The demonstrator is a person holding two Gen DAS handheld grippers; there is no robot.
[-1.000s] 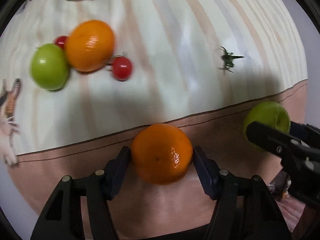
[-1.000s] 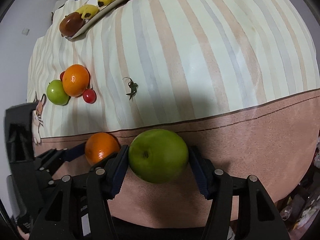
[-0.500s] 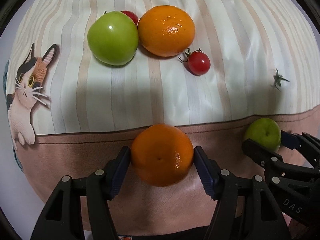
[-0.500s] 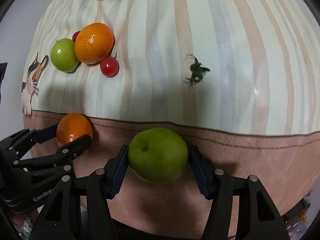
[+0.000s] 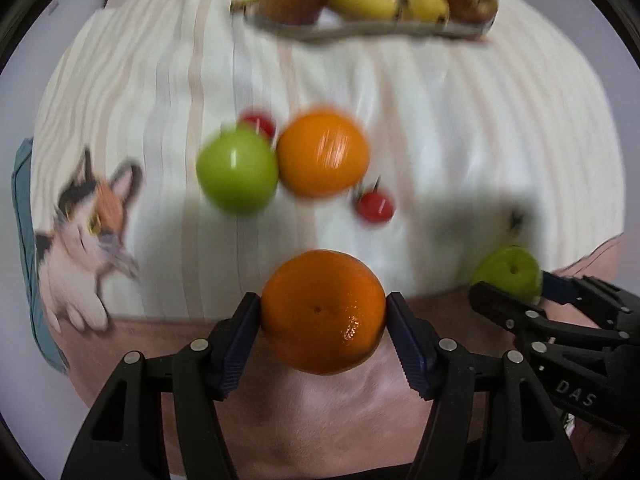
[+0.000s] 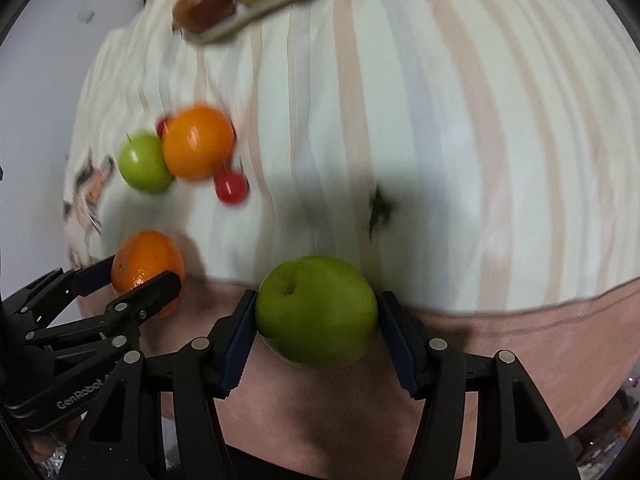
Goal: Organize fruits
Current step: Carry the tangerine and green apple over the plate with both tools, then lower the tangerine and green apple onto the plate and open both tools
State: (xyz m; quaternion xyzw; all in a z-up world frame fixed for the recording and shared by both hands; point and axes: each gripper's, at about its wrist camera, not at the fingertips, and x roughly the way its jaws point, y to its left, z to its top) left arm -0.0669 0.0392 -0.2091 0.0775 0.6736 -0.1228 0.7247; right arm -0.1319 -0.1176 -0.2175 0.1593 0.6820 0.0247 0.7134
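The left gripper (image 5: 323, 314) is clamped on a round orange mandarin (image 5: 323, 312), and the right gripper (image 6: 316, 316) squeezes a smooth green apple (image 6: 316, 312), both carried above the striped cream cloth (image 5: 440, 120). From the left gripper, the long shallow tray (image 5: 360, 32) of bananas and brown apples lies at twelve o'clock, well apart across the cloth, its long axis running nine to three. From the right gripper it sits nearer eleven o'clock. I'd judge the left hand the better aligned for a straight carry. A loose green apple (image 5: 237, 170), a loose orange (image 5: 323, 153) and two cherry tomatoes (image 5: 375, 207) lie between.
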